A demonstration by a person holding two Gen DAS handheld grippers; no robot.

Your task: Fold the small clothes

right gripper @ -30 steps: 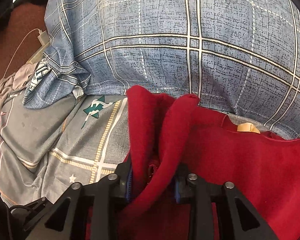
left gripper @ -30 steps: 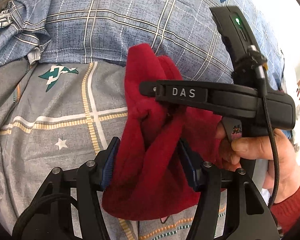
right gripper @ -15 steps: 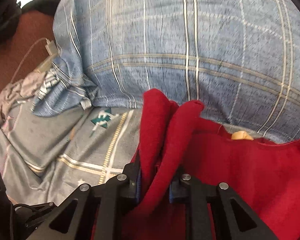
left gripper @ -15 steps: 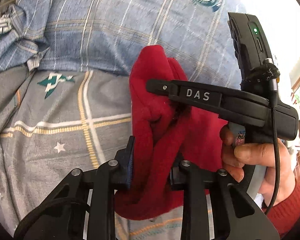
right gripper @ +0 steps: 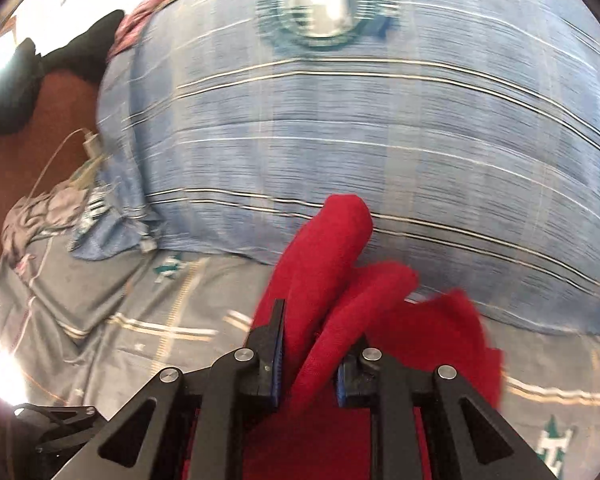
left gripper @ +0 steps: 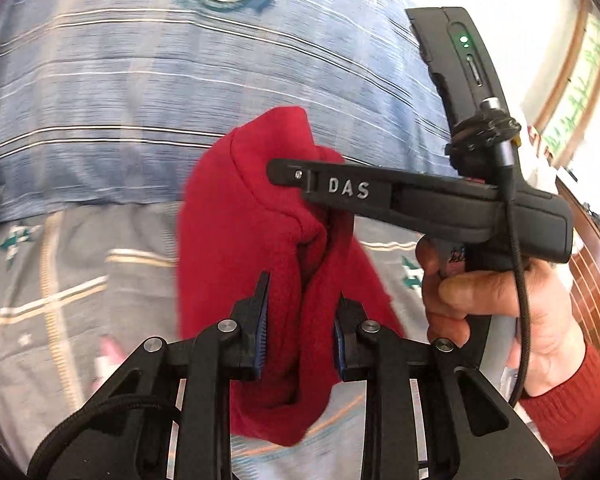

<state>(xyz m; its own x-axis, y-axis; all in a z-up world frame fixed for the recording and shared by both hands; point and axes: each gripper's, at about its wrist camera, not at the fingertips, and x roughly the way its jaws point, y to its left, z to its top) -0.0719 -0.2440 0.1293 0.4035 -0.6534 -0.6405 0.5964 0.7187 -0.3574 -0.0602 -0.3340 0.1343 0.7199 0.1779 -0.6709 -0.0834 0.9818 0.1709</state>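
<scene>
Both of your grippers are pinching the same red fleece garment (left gripper: 256, 248), held up over the grey patterned bed sheet (left gripper: 80, 280) in front of the blue plaid pillow (left gripper: 140, 100). Your left gripper (left gripper: 300, 332) has its fingers clamped on a bunched fold. Only the left view shows your right hand (left gripper: 496, 304) wrapped round the handle. The right view shows the right gripper (right gripper: 310, 354) squeezing two rolled folds, plus a white charger cable (right gripper: 72, 148) off to the side.
</scene>
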